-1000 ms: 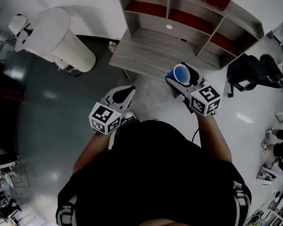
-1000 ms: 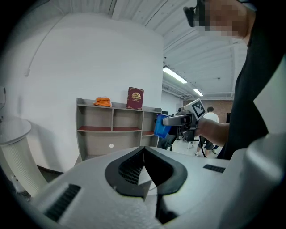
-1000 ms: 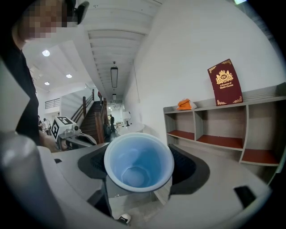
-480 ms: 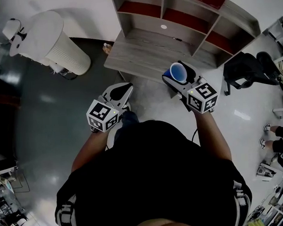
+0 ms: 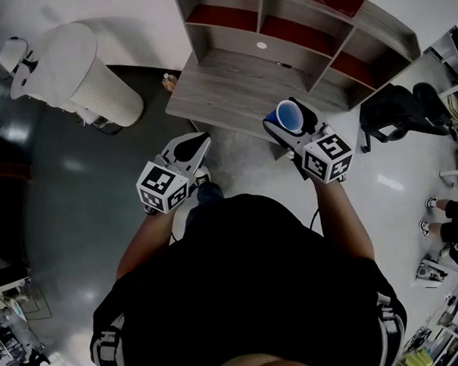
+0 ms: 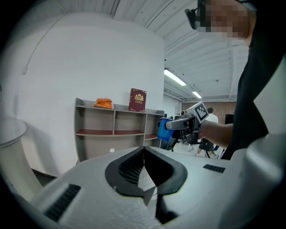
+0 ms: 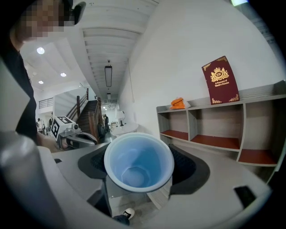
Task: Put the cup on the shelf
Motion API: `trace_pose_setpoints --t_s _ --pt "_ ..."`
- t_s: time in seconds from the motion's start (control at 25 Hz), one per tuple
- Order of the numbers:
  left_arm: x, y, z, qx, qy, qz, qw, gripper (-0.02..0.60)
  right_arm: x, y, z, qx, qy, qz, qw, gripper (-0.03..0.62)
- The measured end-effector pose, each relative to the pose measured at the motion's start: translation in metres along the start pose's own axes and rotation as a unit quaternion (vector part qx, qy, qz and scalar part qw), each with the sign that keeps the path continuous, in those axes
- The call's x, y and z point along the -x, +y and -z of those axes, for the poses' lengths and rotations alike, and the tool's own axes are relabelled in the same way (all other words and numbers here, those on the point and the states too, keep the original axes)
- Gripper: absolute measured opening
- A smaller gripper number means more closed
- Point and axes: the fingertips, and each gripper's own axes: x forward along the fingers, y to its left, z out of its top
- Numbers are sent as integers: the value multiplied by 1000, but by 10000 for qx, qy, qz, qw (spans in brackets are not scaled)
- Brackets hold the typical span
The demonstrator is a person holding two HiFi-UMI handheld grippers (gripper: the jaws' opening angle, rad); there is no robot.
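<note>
A blue cup [image 5: 289, 116] stands upright between the jaws of my right gripper [image 5: 291, 124], which is shut on it. In the right gripper view I look down into the empty cup [image 7: 138, 162]. The grey shelf [image 5: 298, 20] with reddish boards stands ahead, beyond its low wooden ledge [image 5: 232, 83]; the cup hovers in front of that ledge's near edge. My left gripper [image 5: 191, 147] hangs lower left over the floor, its jaws [image 6: 144, 151] shut with nothing in them. From there the cup [image 6: 164, 129] shows to the right, level with the shelf [image 6: 114, 132].
A dark red book [image 7: 221, 80] and an orange item [image 7: 178, 103] sit on the shelf top. A small white disc [image 5: 262, 45] lies on the ledge. A white ribbed cylinder [image 5: 84, 71] stands left, a small bottle [image 5: 168, 81] by the ledge corner, a black chair [image 5: 396, 110] right.
The view has shifted slightly, with the shelf sliding left. The left gripper drifted a little left. The right gripper still holds the cup in much the same place.
</note>
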Motion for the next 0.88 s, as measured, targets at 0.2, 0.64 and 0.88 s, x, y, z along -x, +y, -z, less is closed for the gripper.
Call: trace_pose_setpoints --t_s 0.2,0.64,0.88 --pt "-5 17 -4 23 -17 30 10000 18 -9 -8 -6 95 16 226 9997 382" --pt "-26 60 -8 83 24 168 9998 18 -45 -30 -12 -54 74 342 9994 382" --pt "-37 90 -13 20 54 201 9998 18 -73 -38 -18 -103 101 360 9992 382"
